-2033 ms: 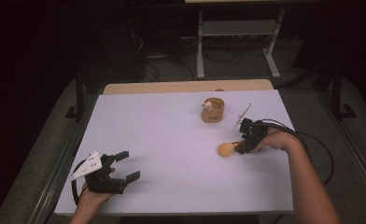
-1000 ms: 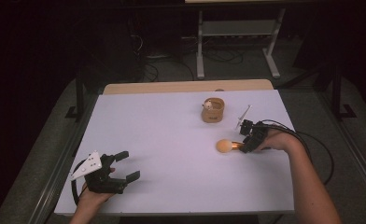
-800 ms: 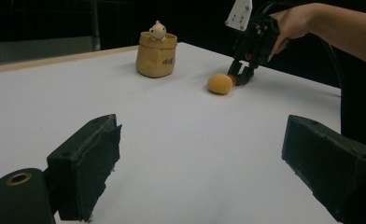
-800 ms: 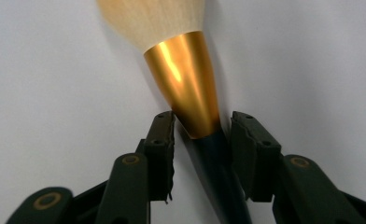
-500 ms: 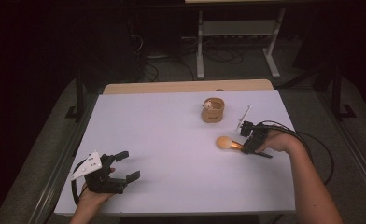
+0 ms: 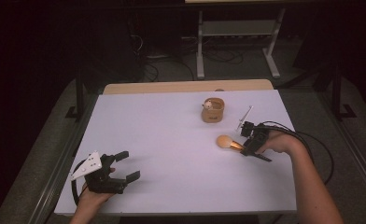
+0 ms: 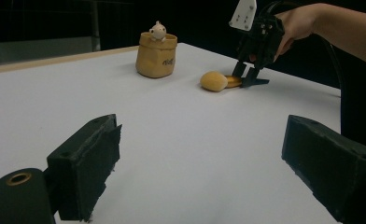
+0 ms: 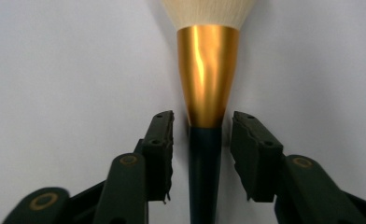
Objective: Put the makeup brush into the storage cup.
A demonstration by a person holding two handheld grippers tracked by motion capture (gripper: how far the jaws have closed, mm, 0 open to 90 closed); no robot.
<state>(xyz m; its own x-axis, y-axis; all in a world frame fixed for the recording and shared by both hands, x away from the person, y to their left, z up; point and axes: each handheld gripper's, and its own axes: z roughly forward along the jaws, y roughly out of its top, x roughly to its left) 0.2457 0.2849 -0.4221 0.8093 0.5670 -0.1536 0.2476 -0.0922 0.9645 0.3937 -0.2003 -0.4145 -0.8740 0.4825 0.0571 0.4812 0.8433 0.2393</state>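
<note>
A brush (image 6: 230, 143) is seen lying on the tabletop (image 6: 172, 140) near a pot (image 6: 213, 110), flanked untouched by the slightly parted right gripper (image 6: 246, 148); the left gripper (image 6: 125, 166) is held wide, well apart.

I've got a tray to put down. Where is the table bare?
The wide white middle and far left, between the left tool and the brown pot, is bare. It is crowded on the right: pot, brush, right tool and a thin stick.

Dim room, lit work surface.
A white table (image 6: 172, 140) stood on grey floor (image 6: 358, 140); a metal stand (image 6: 237, 35) stood behind it in darkness.
</note>
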